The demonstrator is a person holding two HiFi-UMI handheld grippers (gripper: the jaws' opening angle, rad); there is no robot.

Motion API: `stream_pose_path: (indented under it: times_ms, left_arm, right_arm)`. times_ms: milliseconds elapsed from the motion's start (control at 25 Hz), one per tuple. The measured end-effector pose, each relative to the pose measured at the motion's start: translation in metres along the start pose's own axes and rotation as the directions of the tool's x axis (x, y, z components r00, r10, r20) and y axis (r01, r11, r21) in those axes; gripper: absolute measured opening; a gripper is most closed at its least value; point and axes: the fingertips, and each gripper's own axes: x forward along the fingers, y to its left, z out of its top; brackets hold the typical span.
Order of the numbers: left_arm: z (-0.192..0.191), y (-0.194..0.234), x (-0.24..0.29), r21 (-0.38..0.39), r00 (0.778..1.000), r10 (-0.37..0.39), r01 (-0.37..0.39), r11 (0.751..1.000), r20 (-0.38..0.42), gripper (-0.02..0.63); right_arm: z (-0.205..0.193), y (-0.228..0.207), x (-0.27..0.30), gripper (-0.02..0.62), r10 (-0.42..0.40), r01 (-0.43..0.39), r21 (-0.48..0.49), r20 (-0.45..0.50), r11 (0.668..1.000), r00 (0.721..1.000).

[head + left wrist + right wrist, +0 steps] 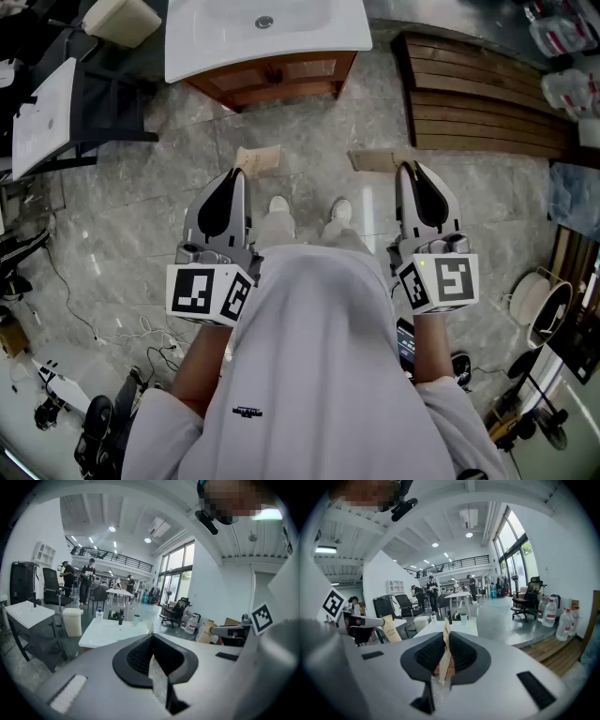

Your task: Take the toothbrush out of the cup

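A white sink counter (pixel 267 42) on a wooden cabinet stands ahead of me on the grey floor. On it, in the left gripper view, a small pale cup (pixel 136 619) stands near a dark tap (pixel 121 617) and a blue-labelled bottle (pixel 99 613). The right gripper view shows the same cup (pixel 463 617). It is too small to make out a toothbrush. My left gripper (pixel 257 160) and right gripper (pixel 374 161) are held level at waist height, well short of the counter. Both have their beige pads pressed together with nothing between them.
A slatted wooden platform (pixel 478 112) lies at the right, with water bottles (pixel 548 612) and an office chair (pixel 524 603) beyond. A white bin (pixel 120 21) and a white table (pixel 42 117) stand at the left. Cables (pixel 131 330) trail on the floor. People stand far back.
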Motion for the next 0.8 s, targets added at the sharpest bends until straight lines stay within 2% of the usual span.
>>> stream_pose_path:
  times_ms: [160, 360, 640, 800]
  left_arm:
    - [-0.016, -0.043, 0.005, 0.021, 1.000, 0.014, -0.014, 1.000, 0.002, 0.006]
    - [-0.022, -0.084, 0.003, 0.026, 0.999, 0.035, -0.035, 0.999, 0.014, 0.006]
    - [-0.024, -0.122, 0.010, 0.033, 0.999, 0.036, -0.037, 0.999, 0.020, 0.006]
    - [-0.017, -0.130, 0.021, 0.039, 0.999, 0.033, -0.034, 0.999, 0.030, 0.006]
  right_arm:
    - [-0.004, -0.027, -0.017, 0.028, 0.034, -0.034, -0.039, 0.013, 0.999, 0.999]
    - [-0.010, -0.054, -0.039, 0.029, 0.078, -0.078, -0.042, 0.006, 0.996, 0.997]
    - [-0.006, -0.084, -0.060, 0.029, 0.104, -0.103, -0.031, 0.040, 0.994, 0.994]
    - [-0.005, -0.101, -0.057, 0.029, 0.104, -0.102, -0.025, 0.046, 0.994, 0.994]
